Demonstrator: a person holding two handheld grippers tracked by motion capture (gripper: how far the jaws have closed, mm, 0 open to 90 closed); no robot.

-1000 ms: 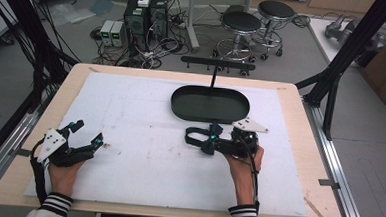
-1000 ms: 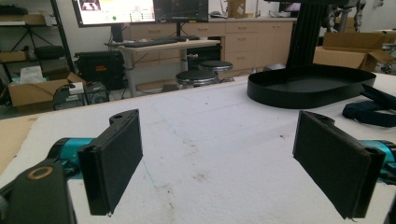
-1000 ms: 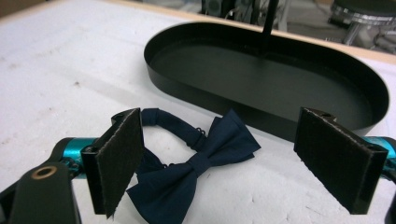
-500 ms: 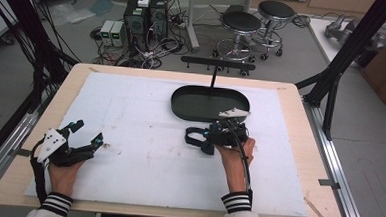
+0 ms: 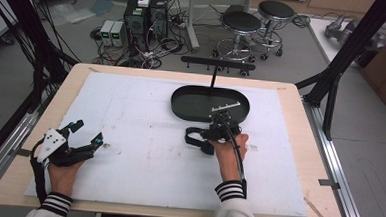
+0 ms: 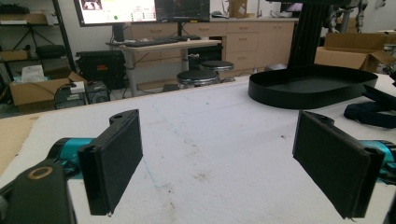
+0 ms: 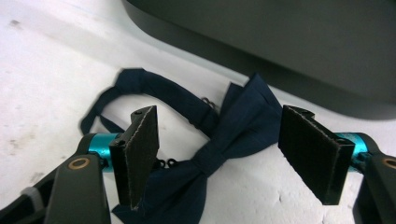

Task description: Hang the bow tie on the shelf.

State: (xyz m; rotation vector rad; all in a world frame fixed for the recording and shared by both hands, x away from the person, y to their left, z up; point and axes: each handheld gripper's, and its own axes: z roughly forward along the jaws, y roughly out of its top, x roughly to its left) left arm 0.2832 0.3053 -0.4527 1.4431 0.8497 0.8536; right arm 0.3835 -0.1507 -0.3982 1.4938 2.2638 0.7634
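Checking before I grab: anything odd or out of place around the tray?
Nothing damaged or spilled. The navy fabric bow tie lies on the white foam mat beside the black oval tray, strap loosely looped, between the open right gripper jaws.

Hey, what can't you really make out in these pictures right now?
- Bow tie: in the right gripper view its near wing runs off the bottom edge, behind the jaw.
- Bow tie, high view: the right gripper and hand cover most of it.
- Black tray: left gripper view sees it edge-on, so its floor is hidden.

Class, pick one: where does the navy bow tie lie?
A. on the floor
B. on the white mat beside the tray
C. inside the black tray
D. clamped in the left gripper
B: the bow tie lies on the white mat just outside the tray, between the open right gripper jaws.
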